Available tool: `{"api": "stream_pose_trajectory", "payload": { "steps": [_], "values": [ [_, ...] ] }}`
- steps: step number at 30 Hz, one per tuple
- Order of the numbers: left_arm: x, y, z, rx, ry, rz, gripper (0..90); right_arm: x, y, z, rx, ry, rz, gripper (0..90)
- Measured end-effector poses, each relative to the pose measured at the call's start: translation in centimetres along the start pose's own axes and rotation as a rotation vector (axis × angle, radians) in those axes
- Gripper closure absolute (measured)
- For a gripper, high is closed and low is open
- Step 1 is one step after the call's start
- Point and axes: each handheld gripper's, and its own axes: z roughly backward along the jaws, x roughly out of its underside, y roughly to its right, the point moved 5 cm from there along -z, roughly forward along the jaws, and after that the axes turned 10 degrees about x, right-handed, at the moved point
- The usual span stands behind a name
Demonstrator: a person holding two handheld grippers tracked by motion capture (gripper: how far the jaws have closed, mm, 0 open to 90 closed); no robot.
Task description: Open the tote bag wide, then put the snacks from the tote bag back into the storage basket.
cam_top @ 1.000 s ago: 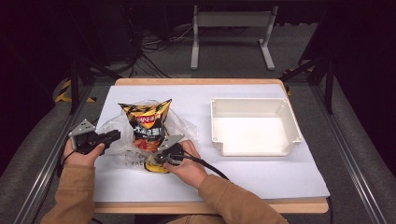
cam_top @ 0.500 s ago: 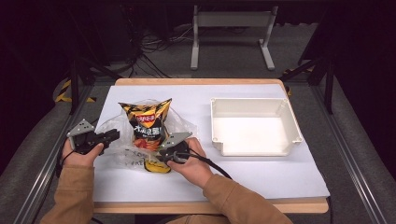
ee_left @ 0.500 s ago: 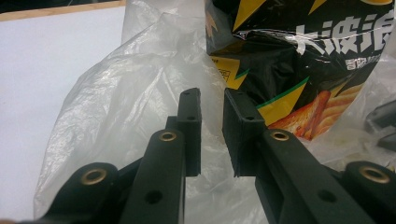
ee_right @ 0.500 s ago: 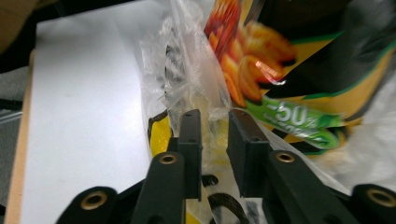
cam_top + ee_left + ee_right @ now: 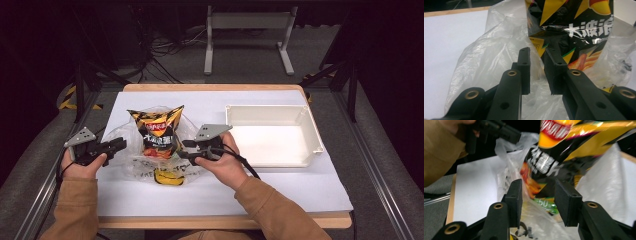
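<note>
Crisp packet point(image 5: 157, 132) stands upright (top away) inside clear plastic bag point(image 5: 125, 150).

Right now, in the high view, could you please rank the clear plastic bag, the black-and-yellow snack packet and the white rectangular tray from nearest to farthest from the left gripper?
1. Clear plastic bag, right beside the left gripper.
2. Black-and-yellow snack packet, mid-table, standing in the bag.
3. White rectangular tray, far right side.
</note>
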Motion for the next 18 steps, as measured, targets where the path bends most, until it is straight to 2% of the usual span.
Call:
{"api": "stream_pose_trajectory", "payload": {
  "steps": [6,9,13,18],
  "values": [
    [-0.2,0.1,0.1,0.009,0.001,0.0,70.9,-1.5,1.0,1.4,-0.011,0.021,-0.009,51.0],
    [-0.2,0.2,0.3,0.023,-0.003,0.002,70.3,-2.3,1.3,1.8,-0.044,0.031,-0.01,47.0],
    [-0.4,0.1,0.5,0.028,0.014,0.008,68.1,-3.5,2.0,1.7,-0.07,0.036,-0.012,41.4],
    [-0.3,0.1,0.4,0.024,0.012,0.007,67.4,-4.7,2.9,1.4,-0.059,0.039,-0.021,39.0]
  ]
}}
